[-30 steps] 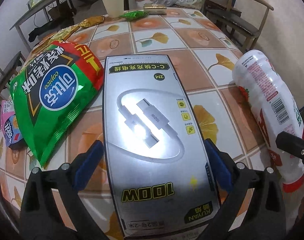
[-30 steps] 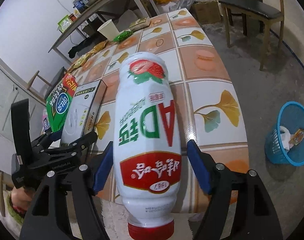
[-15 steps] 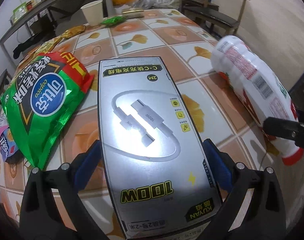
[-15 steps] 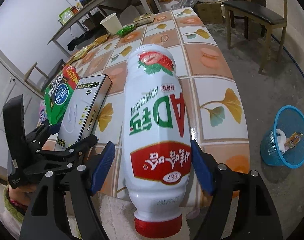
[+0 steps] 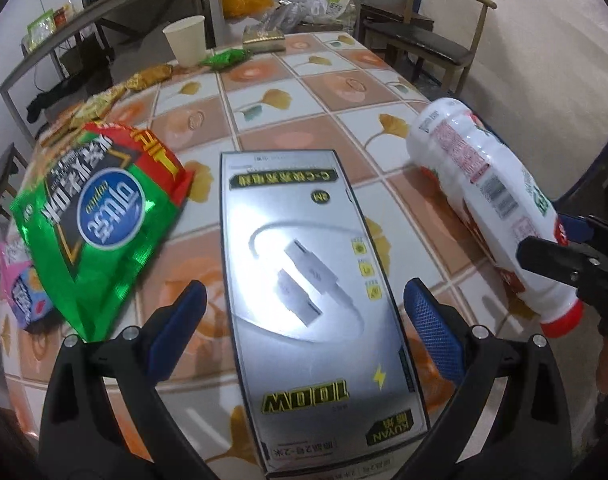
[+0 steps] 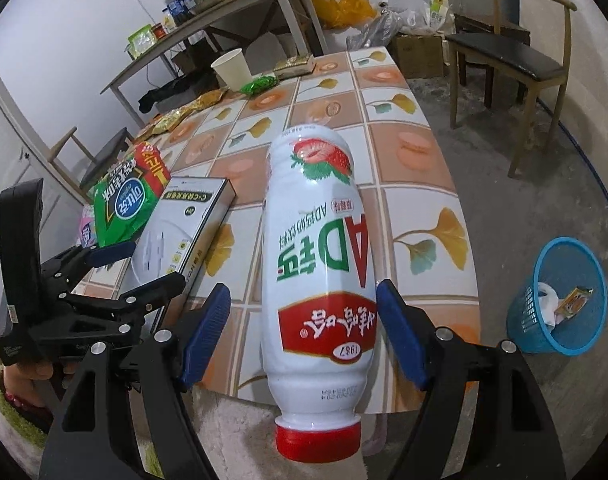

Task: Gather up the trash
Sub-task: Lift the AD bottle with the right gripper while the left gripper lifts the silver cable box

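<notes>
The left hand-held gripper (image 5: 302, 332) pointed steeply down at a long silver cable box with yellow lettering (image 5: 316, 300). Its blue-padded jaws stood wide on either side of the box, and there was a visible gap between each pad and the box edge, so nothing was gripped. The box lay flat on the table with the orange-and-white leaf-patterned cover (image 5: 304, 120), just beside a crinkled green and red snack bag (image 5: 100, 220) on its left.

The right hand-held gripper (image 6: 302, 336) straddled a white plastic drink bottle with a red cap and strawberry label (image 6: 318, 256). Its jaws were wide apart; the right pad looked to be at the bottle's side while the left pad stood clear, so the bottle was not clamped. The bottle was tilted, cap end overhanging the near table edge and the base raised toward the middle of the table.

A white paper cup (image 5: 186, 44) stood upright at the far end of the table, near a small green wrapper (image 5: 226, 58). On the floor to the right sat a blue plastic mesh bin (image 6: 564, 300) with some litter inside.
</notes>
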A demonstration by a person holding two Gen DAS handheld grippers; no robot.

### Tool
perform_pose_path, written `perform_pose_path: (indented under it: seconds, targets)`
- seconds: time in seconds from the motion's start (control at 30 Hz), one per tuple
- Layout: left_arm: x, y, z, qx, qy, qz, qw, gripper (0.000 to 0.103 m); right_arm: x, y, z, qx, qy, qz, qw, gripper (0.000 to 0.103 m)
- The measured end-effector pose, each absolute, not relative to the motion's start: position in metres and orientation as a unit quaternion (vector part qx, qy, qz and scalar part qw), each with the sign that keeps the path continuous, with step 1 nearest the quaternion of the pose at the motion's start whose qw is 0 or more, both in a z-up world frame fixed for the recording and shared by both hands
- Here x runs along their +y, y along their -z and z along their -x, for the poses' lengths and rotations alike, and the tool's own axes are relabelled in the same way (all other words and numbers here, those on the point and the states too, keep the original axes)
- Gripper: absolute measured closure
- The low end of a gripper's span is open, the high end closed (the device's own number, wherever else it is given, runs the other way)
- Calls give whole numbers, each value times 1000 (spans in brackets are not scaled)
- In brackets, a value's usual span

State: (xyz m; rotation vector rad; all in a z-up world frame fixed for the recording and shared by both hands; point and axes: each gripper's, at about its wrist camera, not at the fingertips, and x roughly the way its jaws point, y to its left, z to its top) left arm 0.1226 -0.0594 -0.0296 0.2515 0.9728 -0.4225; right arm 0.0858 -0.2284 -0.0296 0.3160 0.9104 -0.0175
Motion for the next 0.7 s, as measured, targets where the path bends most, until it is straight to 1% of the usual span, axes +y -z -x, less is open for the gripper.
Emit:
perform_pose_path:
  seconds: [0.37, 0.7]
  targets:
    - [-74, 43, -126, 464, 175, -164, 853, 8, -231, 33, -95, 446, 22, -157, 881, 30]
    - [-77, 47, -126, 471, 184, -156, 848, 9, -236, 36, -101, 452, 24, -177, 874, 30]
